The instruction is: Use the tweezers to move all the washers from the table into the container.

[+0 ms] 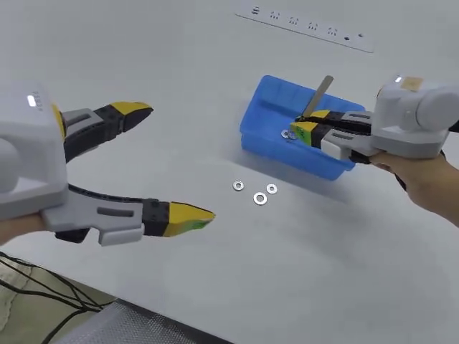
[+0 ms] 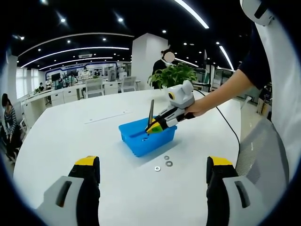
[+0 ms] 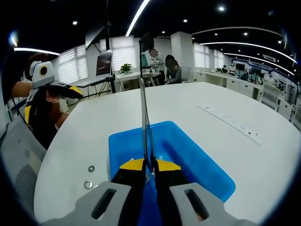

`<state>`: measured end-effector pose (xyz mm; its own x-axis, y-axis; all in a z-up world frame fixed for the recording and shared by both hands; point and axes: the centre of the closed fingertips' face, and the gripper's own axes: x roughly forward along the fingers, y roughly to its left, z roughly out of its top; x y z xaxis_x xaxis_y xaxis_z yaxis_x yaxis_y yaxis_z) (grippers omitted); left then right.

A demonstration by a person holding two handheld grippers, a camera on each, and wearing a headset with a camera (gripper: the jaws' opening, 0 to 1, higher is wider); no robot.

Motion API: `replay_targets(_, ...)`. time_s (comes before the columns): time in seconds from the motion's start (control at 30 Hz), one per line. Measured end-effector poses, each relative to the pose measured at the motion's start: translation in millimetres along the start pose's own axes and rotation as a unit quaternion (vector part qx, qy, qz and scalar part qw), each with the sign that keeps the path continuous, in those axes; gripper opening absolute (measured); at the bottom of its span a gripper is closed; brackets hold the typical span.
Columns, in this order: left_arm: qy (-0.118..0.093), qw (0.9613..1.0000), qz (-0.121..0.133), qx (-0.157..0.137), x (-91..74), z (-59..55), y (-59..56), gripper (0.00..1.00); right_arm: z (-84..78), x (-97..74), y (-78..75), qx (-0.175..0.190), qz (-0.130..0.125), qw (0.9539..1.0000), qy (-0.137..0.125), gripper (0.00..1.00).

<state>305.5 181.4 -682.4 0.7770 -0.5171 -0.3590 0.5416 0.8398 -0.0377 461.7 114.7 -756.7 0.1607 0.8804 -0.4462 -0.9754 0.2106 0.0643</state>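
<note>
Left tongs (image 1: 176,161) are spread wide and hold nothing, poised over the white worktop (image 1: 215,279) and well apart from every item. Right tongs (image 1: 305,127) are pressed together on the tweezers (image 1: 318,95), over the blue container (image 1: 267,147). The tweezers' silver free end rises at a slight tilt above the tongs. Three washers (image 1: 259,198) lie flat on the worktop near the container's front wall, close together but not touching. Other washers (image 1: 287,134) rest on the container floor just beside the right tongs' tips. Whether the tweezers touch them cannot be told.
</note>
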Motion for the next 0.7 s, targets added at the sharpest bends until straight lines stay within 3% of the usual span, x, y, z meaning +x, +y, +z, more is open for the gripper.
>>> replay_targets(0.4,0.0,1.0,-0.009,0.002,5.7,0.2,0.0,0.99,2.9,-4.7,2.1,-0.023,-0.007,0.9996,0.013,0.08)
replay_targets(0.7,-0.008,0.9996,-0.024,0.016,22.2,14.9,6.0,0.98,5.4,-11.8,0.1,-0.029,-0.012,0.9994,0.015,0.07)
